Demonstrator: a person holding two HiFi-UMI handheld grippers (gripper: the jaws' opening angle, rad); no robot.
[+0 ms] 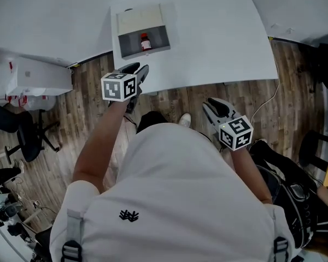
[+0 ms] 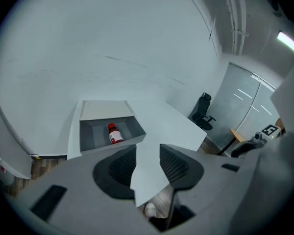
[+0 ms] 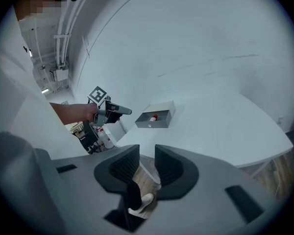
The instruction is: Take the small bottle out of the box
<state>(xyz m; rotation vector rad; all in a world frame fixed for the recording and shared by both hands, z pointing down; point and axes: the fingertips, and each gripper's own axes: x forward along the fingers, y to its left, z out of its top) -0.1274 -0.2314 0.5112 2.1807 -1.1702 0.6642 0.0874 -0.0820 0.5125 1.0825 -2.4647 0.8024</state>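
"Looking down, what do you see first?"

"A white shirt (image 1: 169, 190), and then two bare arms. Each hand holds a gripper with a marker cube on it."

"Is the right gripper (image 1: 210, 105) squeezing anything?"

"No. In its own view the right gripper (image 3: 147, 155) has its jaws apart, with nothing in them. Through the gap I see the wooden floor (image 3: 146, 176) and a shoe (image 3: 143, 200). It hangs over the floor, near the edge of the white table (image 1: 218, 37)."

"And the left gripper (image 1: 139, 69)?"

"It is let go too. Its jaws are apart and empty, and only the table top shows between them. It is at the table's near corner and points at the box (image 1: 128, 43)."

"Where is the small bottle (image 1: 145, 41)?"

"It is inside the open grey box, farther back on the table, on the left side. It has a red cap and a white label. Both grippers are well apart from it."
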